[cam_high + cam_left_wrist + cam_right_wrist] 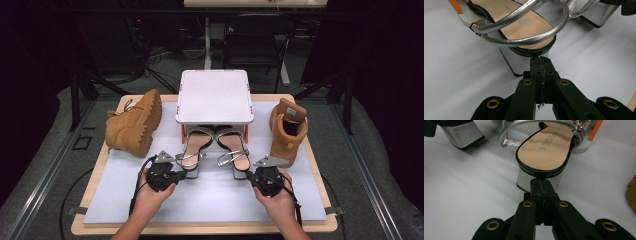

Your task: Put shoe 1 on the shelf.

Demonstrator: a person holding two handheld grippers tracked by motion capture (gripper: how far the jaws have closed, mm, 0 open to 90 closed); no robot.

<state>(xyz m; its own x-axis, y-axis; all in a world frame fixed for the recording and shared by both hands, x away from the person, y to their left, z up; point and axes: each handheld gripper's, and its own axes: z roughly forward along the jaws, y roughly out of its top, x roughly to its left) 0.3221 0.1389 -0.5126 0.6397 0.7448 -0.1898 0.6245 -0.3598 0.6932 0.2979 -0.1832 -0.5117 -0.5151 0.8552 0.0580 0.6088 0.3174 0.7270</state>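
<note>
I have both sandals heel-out under the white shelf (214,97) at the middle of the pale mat (210,200), toes tucked beneath it. My left gripper (541,61) is pressed shut with nothing between its jaws, tips right at the silver block heel of the left sandal (524,27). My right gripper (541,182) is likewise closed and empty against the heel of the right sandal (546,147).

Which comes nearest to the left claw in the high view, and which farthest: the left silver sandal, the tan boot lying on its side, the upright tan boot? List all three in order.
Measured from the left claw:
1. Left silver sandal, its heel right at the claw tips.
2. Tan boot lying on its side, at the mat's left.
3. Upright tan boot, far right of the mat.
</note>
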